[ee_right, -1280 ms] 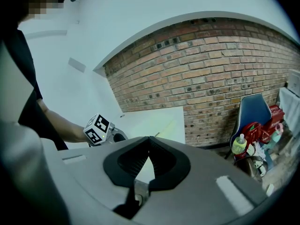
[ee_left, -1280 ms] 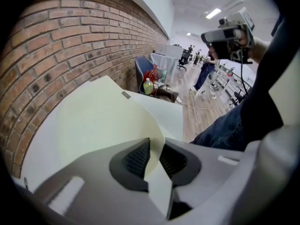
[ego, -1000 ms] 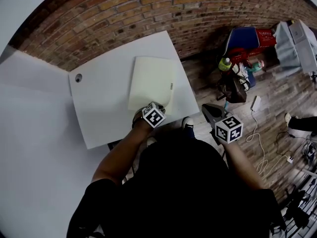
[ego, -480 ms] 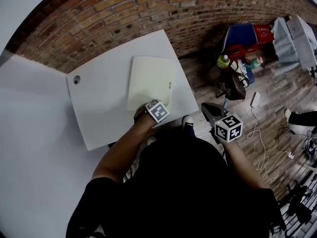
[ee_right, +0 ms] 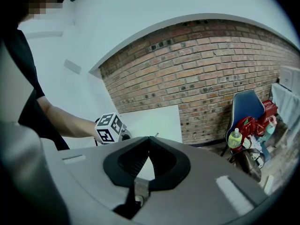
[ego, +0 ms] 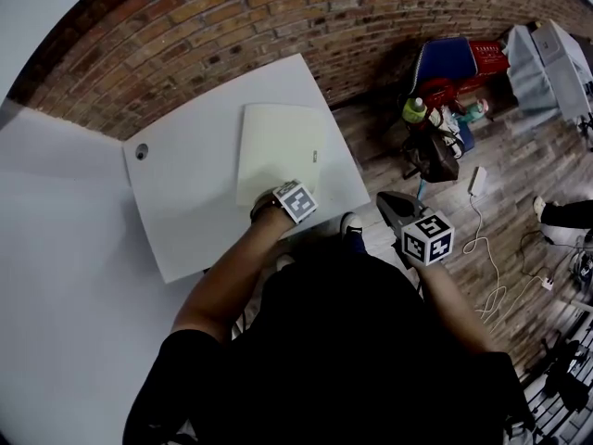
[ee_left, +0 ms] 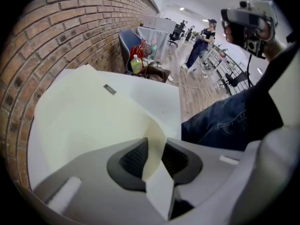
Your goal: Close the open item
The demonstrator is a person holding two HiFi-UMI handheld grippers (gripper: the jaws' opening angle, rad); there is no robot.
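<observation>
Left gripper view, nearest first: the left gripper [ee_left: 155,144] points steeply down, and its jaws have just been easing apart, so they stand slightly open with the curled near corner of the cream folder [ee_left: 89,121] loose between them. The folder lies flat on the white table [ego: 185,202] (near the brick wall [ego: 232,26]). The right gripper [ee_right: 149,140] hangs beside the table, jaws together on nothing.
</observation>
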